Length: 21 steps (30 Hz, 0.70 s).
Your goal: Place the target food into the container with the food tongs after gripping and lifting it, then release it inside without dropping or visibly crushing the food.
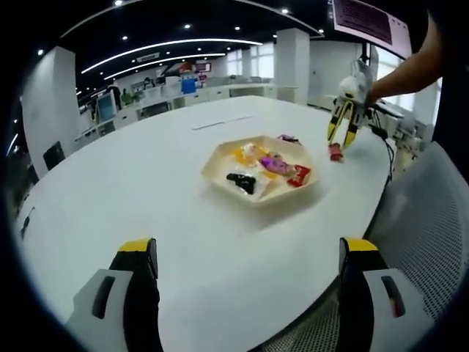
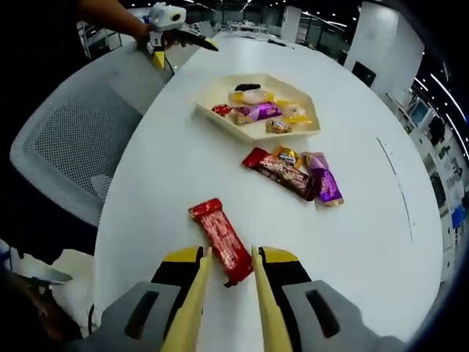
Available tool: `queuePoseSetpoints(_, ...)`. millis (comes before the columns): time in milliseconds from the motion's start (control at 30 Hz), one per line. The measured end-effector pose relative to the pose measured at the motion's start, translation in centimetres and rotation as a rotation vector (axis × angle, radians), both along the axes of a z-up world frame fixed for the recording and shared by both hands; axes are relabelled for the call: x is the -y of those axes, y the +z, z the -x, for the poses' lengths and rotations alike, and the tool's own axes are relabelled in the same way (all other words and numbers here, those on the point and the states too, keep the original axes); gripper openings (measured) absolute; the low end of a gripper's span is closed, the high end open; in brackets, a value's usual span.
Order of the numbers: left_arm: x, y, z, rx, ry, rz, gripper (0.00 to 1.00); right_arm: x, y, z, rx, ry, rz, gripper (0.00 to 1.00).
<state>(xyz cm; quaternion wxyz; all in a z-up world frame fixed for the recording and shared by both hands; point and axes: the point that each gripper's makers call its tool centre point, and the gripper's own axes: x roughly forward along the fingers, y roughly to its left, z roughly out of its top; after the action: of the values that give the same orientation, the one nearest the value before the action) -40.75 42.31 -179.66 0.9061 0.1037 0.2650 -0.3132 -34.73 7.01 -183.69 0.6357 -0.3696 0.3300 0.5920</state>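
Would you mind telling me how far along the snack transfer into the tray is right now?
Done: several wrapped snacks already lie in the hexagonal tray. In hand: the right gripper has its tongs astride the red snack bar on the table, not yet lifted. Left: grip, lift, release it in the tray; more snacks wait outside. The left gripper is open.

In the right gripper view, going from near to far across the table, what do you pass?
The tongs straddling a red snack bar → the loose pile of wrapped snacks, dark red bar and purple packet → the hexagonal tray of sweets → the other gripper at the table's far edge.
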Motion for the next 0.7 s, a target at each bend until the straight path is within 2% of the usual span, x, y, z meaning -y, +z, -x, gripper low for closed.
queuePoseSetpoints(33,0.0,0.0,0.0,-0.001,-0.002,0.0,0.99,0.2,0.0,-0.1,-0.014,-0.047,0.011,0.29)
queuePoseSetpoints(67,-0.1,-0.1,0.0,-0.001,-0.003,-0.002,0.99,0.5,-0.2,0.2,-0.056,-0.097,0.034,0.29)
queuePoseSetpoints(167,-0.1,0.1,-0.1,0.006,0.001,0.001,0.99,0.5,-0.2,0.9,-0.083,-0.111,0.036,0.29)
queuePoseSetpoints(367,0.1,0.0,0.0,0.006,-0.013,-0.003,0.99,0.2,0.3,0.8,-0.063,-0.13,0.015,0.29)
queuePoseSetpoints(433,0.2,0.0,0.1,0.006,-0.017,-0.006,0.99,0.0,-0.3,0.8,-0.076,-0.139,0.022,0.3)
queuePoseSetpoints(500,0.1,0.0,0.1,0.006,-0.015,-0.005,0.99,0.2,-0.7,0.9,-0.054,-0.137,0.048,0.29)
queuePoseSetpoints(533,0.1,0.0,0.1,0.006,-0.015,-0.004,0.99,0.4,-0.5,1.2,-0.084,-0.185,0.053,0.28)
queuePoseSetpoints(567,0.2,0.0,0.1,0.007,-0.017,-0.006,0.99,0.4,-0.5,1.0,-0.06,-0.181,0.059,0.27)
queuePoseSetpoints(700,0.1,0.1,0.1,0.009,-0.013,-0.008,0.99,0.4,-0.6,1.0,-0.059,-0.236,0.069,0.24)
